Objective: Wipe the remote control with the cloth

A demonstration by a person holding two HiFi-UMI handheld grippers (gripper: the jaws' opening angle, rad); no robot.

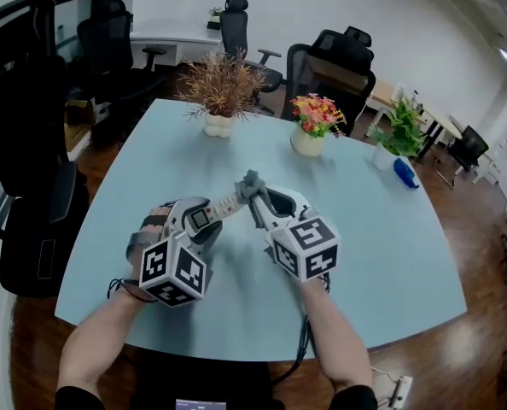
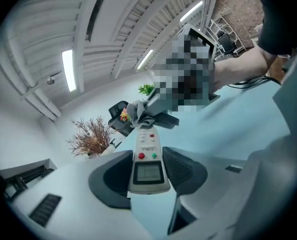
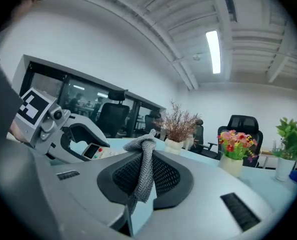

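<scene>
Over the desk (image 1: 390, 254), left fingers (image 2: 186, 169) clamp the remote (image 2: 148, 151), right fingers (image 3: 166, 176) the cloth (image 3: 146, 169) at two o'clock; hard rubbing could lever the remote loose.

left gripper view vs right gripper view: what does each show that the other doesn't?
Left gripper view only: the remote control seen face-on, with its screen and its red and green buttons, clamped in the left gripper; also the person's forearm.
Right gripper view only: the right gripper seen close up, shut on the cloth; also the left gripper's marker cube.
Both: the remote, the cloth, the dried plant and the flowers.
</scene>
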